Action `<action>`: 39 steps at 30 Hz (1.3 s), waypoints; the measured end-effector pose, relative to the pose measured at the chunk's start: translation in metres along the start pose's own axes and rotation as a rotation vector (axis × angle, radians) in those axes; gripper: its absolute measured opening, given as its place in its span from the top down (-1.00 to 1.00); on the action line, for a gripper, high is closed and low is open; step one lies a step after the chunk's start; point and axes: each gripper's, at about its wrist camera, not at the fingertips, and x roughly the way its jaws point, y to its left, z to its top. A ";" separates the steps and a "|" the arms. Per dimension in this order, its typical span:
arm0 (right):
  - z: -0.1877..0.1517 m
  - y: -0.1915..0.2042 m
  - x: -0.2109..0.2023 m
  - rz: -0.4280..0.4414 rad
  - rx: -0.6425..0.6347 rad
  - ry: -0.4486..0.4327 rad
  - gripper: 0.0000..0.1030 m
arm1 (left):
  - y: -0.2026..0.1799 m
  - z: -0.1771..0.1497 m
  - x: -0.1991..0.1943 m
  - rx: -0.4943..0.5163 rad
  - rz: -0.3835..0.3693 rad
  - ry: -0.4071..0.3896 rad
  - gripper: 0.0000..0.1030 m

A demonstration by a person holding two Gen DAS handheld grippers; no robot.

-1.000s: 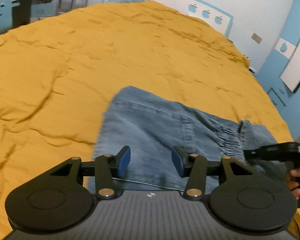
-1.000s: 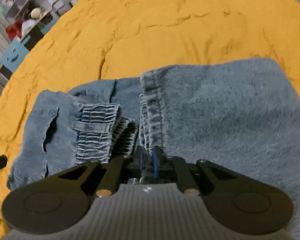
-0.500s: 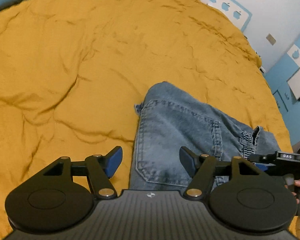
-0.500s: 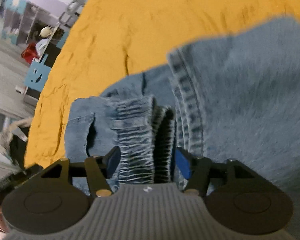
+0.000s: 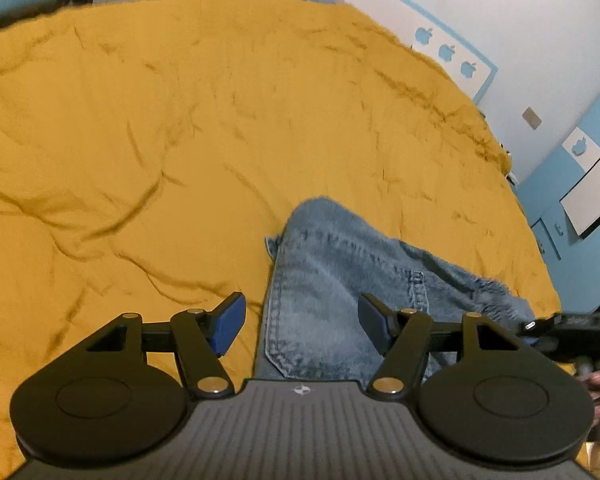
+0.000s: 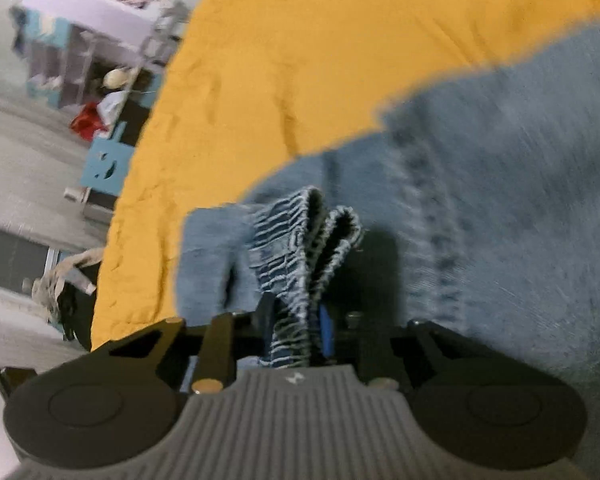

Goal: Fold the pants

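Note:
Blue denim pants (image 5: pixel 340 280) lie folded on a mustard-yellow bedspread (image 5: pixel 180 140). My left gripper (image 5: pixel 300 324) is open and empty, just above the pants' near edge by a back pocket. In the right wrist view the pants (image 6: pixel 500 200) fill the right side, blurred. My right gripper (image 6: pixel 296 324) is shut on the elastic waistband (image 6: pixel 308 248), which stands bunched up between the fingers. The right gripper also shows at the right edge of the left wrist view (image 5: pixel 568 326).
The bedspread (image 6: pixel 300 60) stretches far ahead and to the left of the pants. A white wall with blue apple stickers (image 5: pixel 446 52) and blue cabinets (image 5: pixel 572 240) stand at the right. Shelves and clutter (image 6: pixel 80 60) lie beyond the bed's left edge.
My right gripper opened off the hem, moved left and shut on the ribbed waistband. My left gripper opened wider and shifted left along the pants' edge.

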 end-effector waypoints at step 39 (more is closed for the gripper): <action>0.006 0.108 0.024 -0.028 -0.090 -0.049 0.29 | 0.032 0.007 0.003 -0.030 -0.032 -0.076 -0.39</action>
